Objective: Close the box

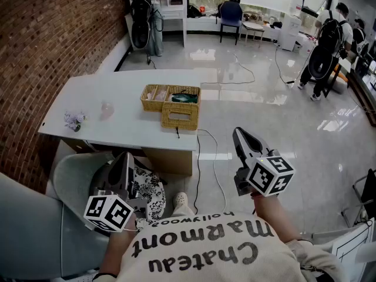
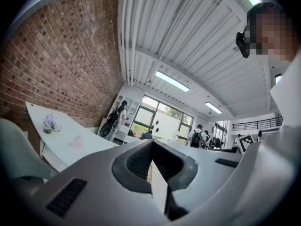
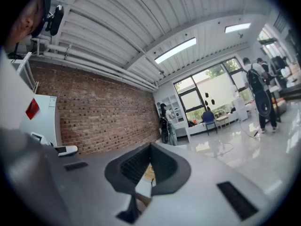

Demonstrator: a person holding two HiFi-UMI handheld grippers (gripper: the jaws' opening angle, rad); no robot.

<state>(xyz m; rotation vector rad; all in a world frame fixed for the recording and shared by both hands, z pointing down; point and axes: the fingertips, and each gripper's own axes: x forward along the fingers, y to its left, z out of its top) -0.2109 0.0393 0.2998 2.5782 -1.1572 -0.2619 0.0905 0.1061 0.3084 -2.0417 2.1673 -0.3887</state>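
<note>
Left gripper [image 1: 124,156] and right gripper [image 1: 237,133]: tongs pressed together, nothing between them. Both stand well apart from the open wicker box [image 1: 179,117] on the white table [image 1: 117,122].

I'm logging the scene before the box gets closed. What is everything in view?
table: one, white, beside the brick wall
box: one, tan wicker, lid open, at the table's right end
green item: one, inside the box
flowers: one small bunch, purple, at the table's left end
pink item: one, pale, on the table right of the flowers
cable: one, black, running from the table down to the floor
carton: one, brown, under the table
grey chair: one, near the person
blue chair: one, far by the window
people: at least three, in the background
left gripper: one, grey, shut, empty
right gripper: one, grey, shut, empty
</note>
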